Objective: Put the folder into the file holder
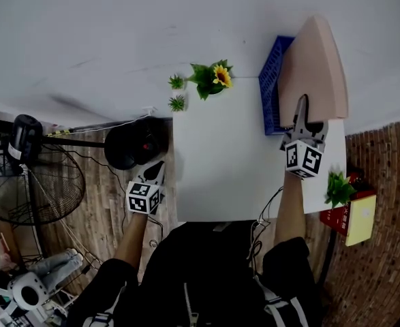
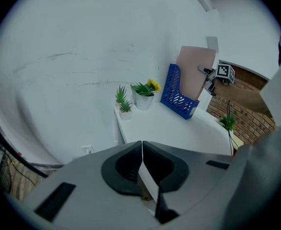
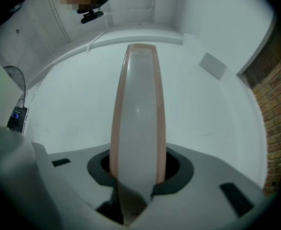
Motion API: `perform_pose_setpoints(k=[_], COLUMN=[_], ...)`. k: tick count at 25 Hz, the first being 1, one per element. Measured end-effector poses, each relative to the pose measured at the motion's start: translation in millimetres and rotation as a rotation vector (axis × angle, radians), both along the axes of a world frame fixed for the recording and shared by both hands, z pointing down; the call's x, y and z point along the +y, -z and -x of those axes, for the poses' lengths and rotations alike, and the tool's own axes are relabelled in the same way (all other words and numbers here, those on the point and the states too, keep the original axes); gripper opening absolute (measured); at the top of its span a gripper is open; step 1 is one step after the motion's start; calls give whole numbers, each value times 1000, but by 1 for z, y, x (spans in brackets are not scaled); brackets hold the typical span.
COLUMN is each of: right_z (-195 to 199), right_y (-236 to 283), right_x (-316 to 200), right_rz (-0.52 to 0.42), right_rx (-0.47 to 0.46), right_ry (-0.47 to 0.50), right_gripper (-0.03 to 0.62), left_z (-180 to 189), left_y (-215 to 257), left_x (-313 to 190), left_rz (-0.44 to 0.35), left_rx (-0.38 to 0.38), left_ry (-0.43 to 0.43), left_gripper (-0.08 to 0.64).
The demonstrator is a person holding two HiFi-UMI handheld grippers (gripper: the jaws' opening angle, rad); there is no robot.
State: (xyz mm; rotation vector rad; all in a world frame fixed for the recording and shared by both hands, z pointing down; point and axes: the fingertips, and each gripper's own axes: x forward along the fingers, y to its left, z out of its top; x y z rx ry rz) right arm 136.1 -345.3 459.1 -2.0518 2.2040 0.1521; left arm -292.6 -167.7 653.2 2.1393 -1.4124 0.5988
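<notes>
A pink folder point(image 1: 315, 67) stands on edge at the table's back right, over the blue file holder point(image 1: 271, 80). My right gripper point(image 1: 302, 107) is shut on the folder's near edge. In the right gripper view the folder point(image 3: 139, 104) runs straight out from between the jaws of that gripper point(image 3: 138, 176). From the left gripper view the folder point(image 2: 195, 73) rises behind the holder point(image 2: 178, 97), whose wall hides its lower edge. My left gripper point(image 1: 157, 169) hangs off the table's left side; its jaws point(image 2: 141, 150) are shut with nothing in them.
On the white table point(image 1: 220, 162), a potted sunflower point(image 1: 213, 79) and two small green plants point(image 1: 177, 92) stand at the back left. Another plant point(image 1: 337, 188) and a red-and-yellow box point(image 1: 356, 216) sit to the right by a brick wall. A fan point(image 1: 36, 189) stands on the floor at the left.
</notes>
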Motion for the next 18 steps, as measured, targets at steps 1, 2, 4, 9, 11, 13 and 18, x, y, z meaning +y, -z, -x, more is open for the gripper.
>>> perform_pose_setpoints(k=[1,2,4,9,11,13,18], right_z=[-1,-1,-2,-3,-3,-2,-1], right_y=[-3,-6,-12,-26,-31,-36,-51], right_x=[0,0,-2,-3,-4,-5,-11], right_rz=[2,5,17,42,51,62,98], right_rx=[-1,-1,-7,-3,-1,-1,5], right_ry=[0,2,4,3,5,6,6], right_gripper=[147,147,148,150,150,152,155], left_z=[0,0,-1,-5,-7,-8,-11], left_y=[-1,-1,-2,-1,0,0,-1], left_x=[0,0,-1,-5,-6,-8,-10], left_rz=[2,4,7,7,4,2,7], left_rx=[-1,-1,1,4,5,7,9], left_ry=[0,0,-1,-5,-7,-8,-9], left_gripper=[25,25,25,25,25,25,25])
